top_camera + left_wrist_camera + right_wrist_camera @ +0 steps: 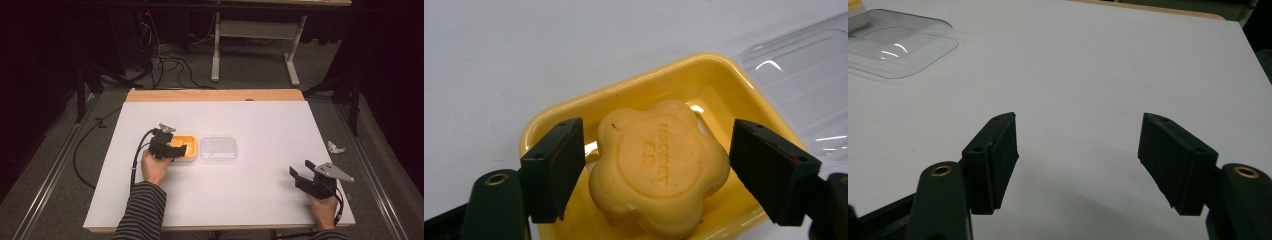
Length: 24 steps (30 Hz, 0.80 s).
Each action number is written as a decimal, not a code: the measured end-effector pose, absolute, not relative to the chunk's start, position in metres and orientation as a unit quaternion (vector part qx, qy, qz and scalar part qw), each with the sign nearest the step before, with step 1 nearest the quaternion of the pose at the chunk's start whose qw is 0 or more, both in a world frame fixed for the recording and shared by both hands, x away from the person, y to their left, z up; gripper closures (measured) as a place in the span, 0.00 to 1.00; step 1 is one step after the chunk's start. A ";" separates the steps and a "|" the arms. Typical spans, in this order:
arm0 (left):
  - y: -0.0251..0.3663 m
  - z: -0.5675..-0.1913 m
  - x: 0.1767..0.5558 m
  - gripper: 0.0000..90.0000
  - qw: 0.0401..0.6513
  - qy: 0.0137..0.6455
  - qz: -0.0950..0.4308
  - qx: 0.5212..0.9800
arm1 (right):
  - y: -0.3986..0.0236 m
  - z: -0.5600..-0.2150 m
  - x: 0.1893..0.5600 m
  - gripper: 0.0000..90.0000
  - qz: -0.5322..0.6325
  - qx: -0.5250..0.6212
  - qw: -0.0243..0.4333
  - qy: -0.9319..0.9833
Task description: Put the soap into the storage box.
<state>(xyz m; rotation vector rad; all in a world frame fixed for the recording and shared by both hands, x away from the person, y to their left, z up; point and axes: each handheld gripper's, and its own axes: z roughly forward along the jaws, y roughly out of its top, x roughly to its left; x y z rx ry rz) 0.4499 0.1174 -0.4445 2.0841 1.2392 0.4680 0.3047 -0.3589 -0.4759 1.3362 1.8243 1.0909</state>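
Observation:
A yellow soap dish (pixel 192 139) sits left of centre on the white table top. In it lies a flower-shaped orange soap bar (pixel 659 165) with a stamped round middle. My left gripper (pixel 172 146) is open, and its jaws reach into the dish (pixel 704 75) on either side of the soap. The left pad (pixel 556 165) is very close to the soap, and the right pad (pixel 769 170) stands apart from it. A clear plastic lid (pixel 218 149) lies flat just right of the dish. My right gripper (pixel 300 169) hovers open near the front right corner, with bare table between its pads (pixel 993 160).
The white table top (pixel 250 200) has a wooden strip along its far edge. A crumpled white scrap (pixel 335 147) lies on the floor to the right. Cables and a desk frame (pixel 216 50) lie beyond the table. In the right gripper view the clear lid (pixel 898 45) is far off at upper left.

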 end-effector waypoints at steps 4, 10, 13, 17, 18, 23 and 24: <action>0.119 -0.441 0.448 0.26 0.335 0.473 0.182 0.794 | -0.359 -0.476 0.305 0.36 0.413 0.506 0.310 0.691; 0.122 -0.435 0.443 0.26 0.348 0.470 0.188 0.789 | -0.359 -0.476 0.305 0.36 0.413 0.506 0.311 0.691; 0.123 -0.431 0.440 0.26 0.354 0.466 0.192 0.788 | -0.359 -0.476 0.305 0.36 0.413 0.506 0.310 0.691; 0.123 -0.427 0.435 0.26 0.359 0.459 0.194 0.789 | -0.359 -0.476 0.305 0.36 0.413 0.506 0.310 0.691; 0.123 -0.426 0.434 0.26 0.360 0.457 0.194 0.789 | -0.359 -0.476 0.305 0.36 0.412 0.506 0.310 0.691; 0.121 -0.423 0.430 0.26 0.366 0.450 0.196 0.791 | -0.359 -0.476 0.305 0.36 0.412 0.506 0.311 0.691; 0.121 -0.422 0.429 0.26 0.367 0.448 0.198 0.791 | -0.359 -0.476 0.305 0.36 0.412 0.506 0.310 0.691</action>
